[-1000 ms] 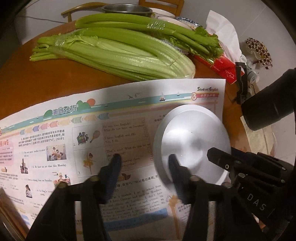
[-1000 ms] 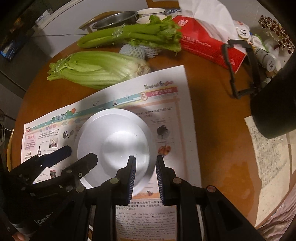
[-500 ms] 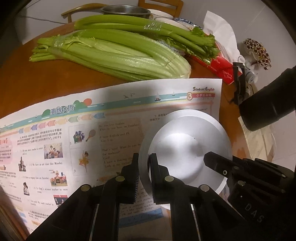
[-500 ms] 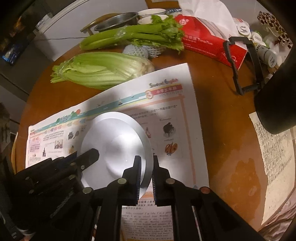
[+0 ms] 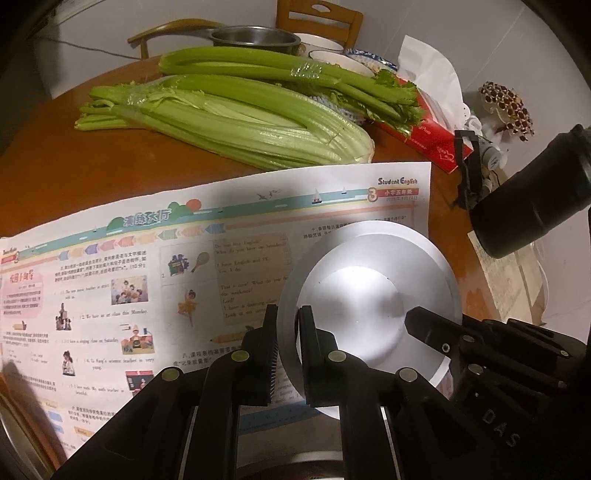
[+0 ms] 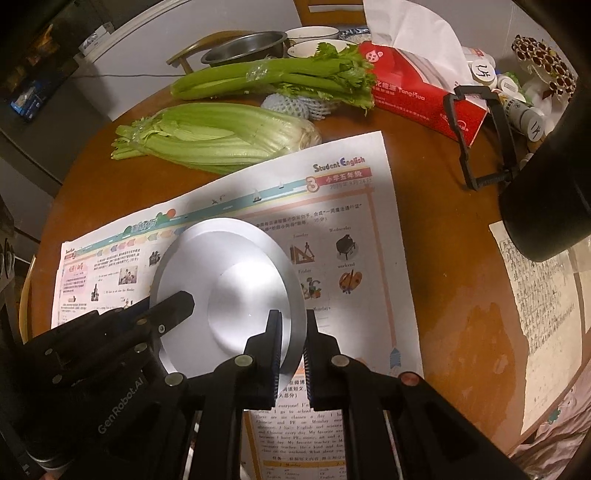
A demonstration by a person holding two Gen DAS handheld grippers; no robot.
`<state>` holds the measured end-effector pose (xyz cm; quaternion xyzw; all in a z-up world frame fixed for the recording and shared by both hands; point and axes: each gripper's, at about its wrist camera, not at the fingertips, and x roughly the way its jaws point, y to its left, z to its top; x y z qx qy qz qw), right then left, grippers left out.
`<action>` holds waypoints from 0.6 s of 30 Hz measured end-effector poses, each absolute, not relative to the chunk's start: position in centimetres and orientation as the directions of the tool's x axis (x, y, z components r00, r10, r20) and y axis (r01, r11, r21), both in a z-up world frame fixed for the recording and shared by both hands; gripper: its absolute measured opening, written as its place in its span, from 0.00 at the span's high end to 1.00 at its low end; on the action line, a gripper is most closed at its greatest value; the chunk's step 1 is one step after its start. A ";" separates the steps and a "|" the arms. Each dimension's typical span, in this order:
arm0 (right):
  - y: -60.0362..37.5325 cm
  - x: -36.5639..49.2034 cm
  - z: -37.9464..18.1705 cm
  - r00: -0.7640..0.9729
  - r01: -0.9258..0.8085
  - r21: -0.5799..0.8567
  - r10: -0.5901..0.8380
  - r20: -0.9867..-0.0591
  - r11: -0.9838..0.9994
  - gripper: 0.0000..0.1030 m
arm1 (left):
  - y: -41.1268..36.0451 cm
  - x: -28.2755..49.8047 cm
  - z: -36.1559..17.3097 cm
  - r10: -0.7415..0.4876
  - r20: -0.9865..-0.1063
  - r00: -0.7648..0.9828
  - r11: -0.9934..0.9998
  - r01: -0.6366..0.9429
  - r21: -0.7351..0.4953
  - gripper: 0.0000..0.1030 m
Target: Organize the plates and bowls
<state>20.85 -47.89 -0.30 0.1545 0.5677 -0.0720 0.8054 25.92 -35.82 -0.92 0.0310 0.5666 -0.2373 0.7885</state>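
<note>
A silver metal plate (image 5: pixel 373 291) lies upside down over a colourful printed newspaper (image 5: pixel 147 266) on a round wooden table (image 5: pixel 44 155). My left gripper (image 5: pixel 286 317) is shut on the plate's left rim, one finger under it and one on top. In the right wrist view the same plate (image 6: pixel 229 280) has my right gripper (image 6: pixel 293 321) shut on its right rim. Each gripper shows in the other's view: the right gripper (image 5: pixel 421 321) and the left gripper (image 6: pixel 177 302). The plate looks slightly raised off the paper.
Two celery bunches (image 5: pixel 236 122) lie behind the newspaper. Farther back are a steel bowl (image 6: pixel 243 46), white bowls (image 6: pixel 314 35) and a red tissue box (image 6: pixel 417 96). A black clamp (image 6: pixel 480 140) and a dark cylinder (image 6: pixel 546 206) stand at the right, with a wooden chair (image 5: pixel 317 18) behind the table.
The left gripper's wide jaws shut on the plate's left rim and the right gripper's jaws shut on the right rim. The plate then rose a little off the newspaper.
</note>
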 end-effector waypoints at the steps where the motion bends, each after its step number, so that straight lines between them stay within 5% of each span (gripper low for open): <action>1: -47.8 20.7 -0.1 0.348 0.290 0.175 0.067 -0.935 0.941 0.89 | -35.7 25.8 -0.8 -0.341 -0.907 0.247 0.885 0.409 -0.221 0.89; 18: -44.6 16.5 3.5 0.411 0.264 0.154 0.033 -0.911 0.952 0.89 | -32.3 20.7 3.1 -0.349 -0.879 0.324 0.883 0.429 -0.192 0.89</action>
